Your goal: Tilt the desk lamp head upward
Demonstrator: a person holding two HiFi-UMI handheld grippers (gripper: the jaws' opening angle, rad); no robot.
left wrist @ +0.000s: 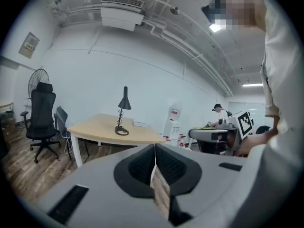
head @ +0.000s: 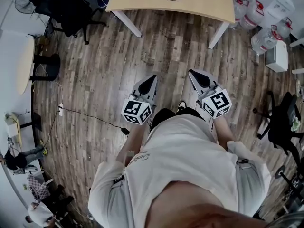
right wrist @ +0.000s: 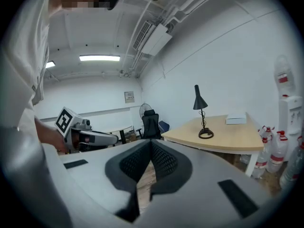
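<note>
You stand on the wood floor (head: 104, 65), well apart from the pale bench (head: 142, 1). A black office chair (left wrist: 42, 115) sits past the bench's left end. You hold both claws in front of your belly. Your left claw (left wrist: 154, 148) is clenched with nothing in it, and so is your right claw (right wrist: 151, 144). The desk lamp (left wrist: 123, 109) stands upright near the middle of the bench, back from its near edge, with its black shade facing down.
</note>
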